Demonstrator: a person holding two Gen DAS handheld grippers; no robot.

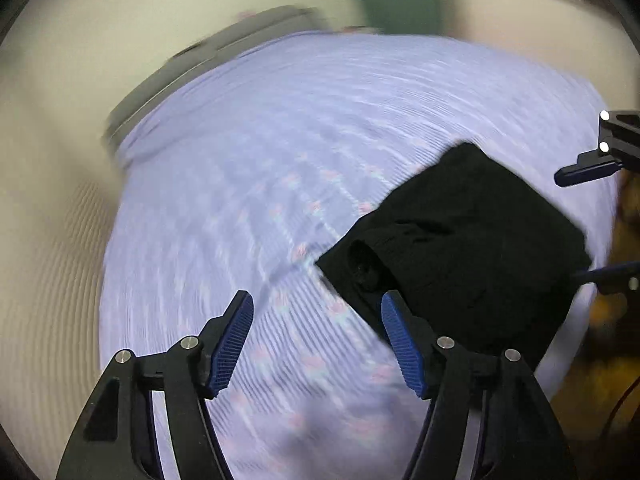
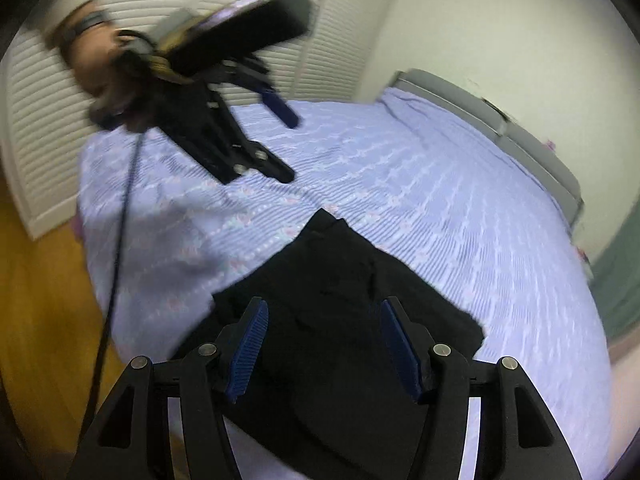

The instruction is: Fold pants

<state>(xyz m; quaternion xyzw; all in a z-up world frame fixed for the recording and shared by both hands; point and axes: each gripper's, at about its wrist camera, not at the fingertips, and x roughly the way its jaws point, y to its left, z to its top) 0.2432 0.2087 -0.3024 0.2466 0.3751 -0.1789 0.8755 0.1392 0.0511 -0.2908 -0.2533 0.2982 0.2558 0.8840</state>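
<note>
The black pants [image 1: 472, 240] lie folded into a compact block on the lilac striped bedspread [image 1: 248, 184]. My left gripper [image 1: 316, 308] is open and empty, raised above the bed just left of the pants' near corner. In the right wrist view the pants [image 2: 344, 292] lie under my right gripper [image 2: 320, 316], which is open and empty above them. The left gripper [image 2: 288, 148] also shows there, lifted over the far side of the bed. The right gripper's fingers [image 1: 588, 170] show at the right edge of the left wrist view.
The bed [image 2: 440, 184] has a grey headboard [image 2: 532, 140] along the white wall. White louvred doors [image 2: 48, 120] stand behind the person's hand. Wooden floor [image 2: 36, 280] lies beside the bed. A black cable [image 2: 116, 256] hangs from the left gripper.
</note>
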